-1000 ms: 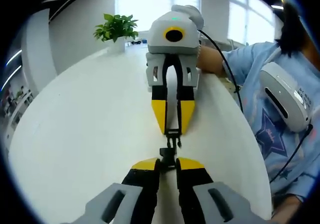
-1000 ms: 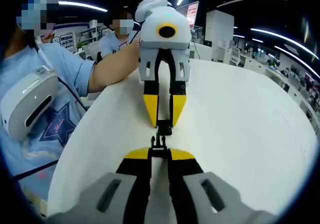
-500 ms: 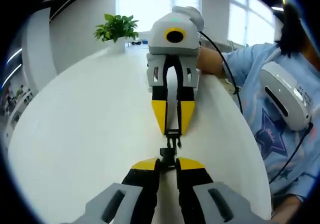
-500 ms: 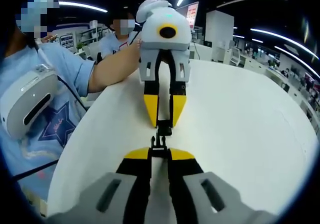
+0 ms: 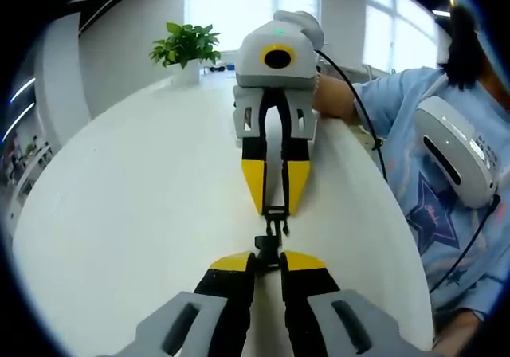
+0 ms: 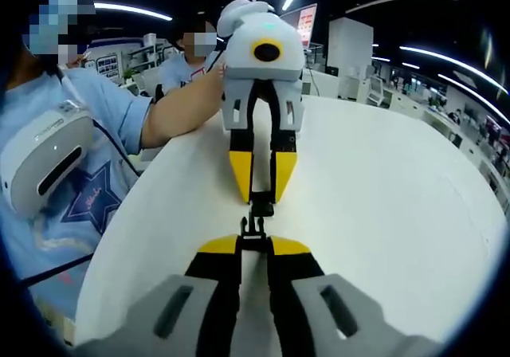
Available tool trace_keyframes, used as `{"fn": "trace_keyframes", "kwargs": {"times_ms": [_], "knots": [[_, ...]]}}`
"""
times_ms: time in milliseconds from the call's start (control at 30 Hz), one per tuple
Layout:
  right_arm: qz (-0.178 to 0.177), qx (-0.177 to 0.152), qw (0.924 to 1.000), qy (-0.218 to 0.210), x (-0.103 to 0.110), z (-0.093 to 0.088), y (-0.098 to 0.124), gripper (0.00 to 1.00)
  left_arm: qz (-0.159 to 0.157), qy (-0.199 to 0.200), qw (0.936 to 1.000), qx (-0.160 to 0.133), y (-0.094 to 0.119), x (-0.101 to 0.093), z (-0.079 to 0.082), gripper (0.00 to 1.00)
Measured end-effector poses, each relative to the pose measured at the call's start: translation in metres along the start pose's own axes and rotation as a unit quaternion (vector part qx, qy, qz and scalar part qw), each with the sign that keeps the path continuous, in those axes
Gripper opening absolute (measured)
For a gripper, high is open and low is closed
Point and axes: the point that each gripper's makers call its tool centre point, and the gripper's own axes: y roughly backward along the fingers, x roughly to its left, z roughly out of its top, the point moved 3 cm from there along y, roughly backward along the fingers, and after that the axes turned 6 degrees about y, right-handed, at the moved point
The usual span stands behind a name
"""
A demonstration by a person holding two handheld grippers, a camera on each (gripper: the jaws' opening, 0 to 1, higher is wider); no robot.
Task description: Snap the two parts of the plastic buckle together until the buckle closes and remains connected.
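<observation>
Buckle halves (image 5: 272, 231) unmoved, tips touching, not yet joined, left claw (image 5: 268, 260) and right claw (image 6: 254, 244) each still pinching one

Daylight floods the left gripper view from windows (image 5: 255, 6) ahead of the left gripper (image 5: 268, 260), washing them out white and leaving glare on the table (image 5: 135, 205). The right gripper view is dimmer beyond the right gripper (image 6: 254, 245), lit by ceiling strip lights (image 6: 127, 8). Shadows are soft. Both views bend strongly toward the edges; centres are sharp.
</observation>
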Motion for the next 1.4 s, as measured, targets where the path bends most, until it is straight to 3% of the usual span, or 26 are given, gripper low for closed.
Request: {"fn": "trace_keyframes", "kwargs": {"times_ms": [1400], "knots": [[-0.005,0.000,1.0000,-0.004,-0.0002,-0.0002,0.0004,0.12,0.005,0.000,1.0000,0.003,-0.0004,-0.0007,0.0008,0.13]]}}
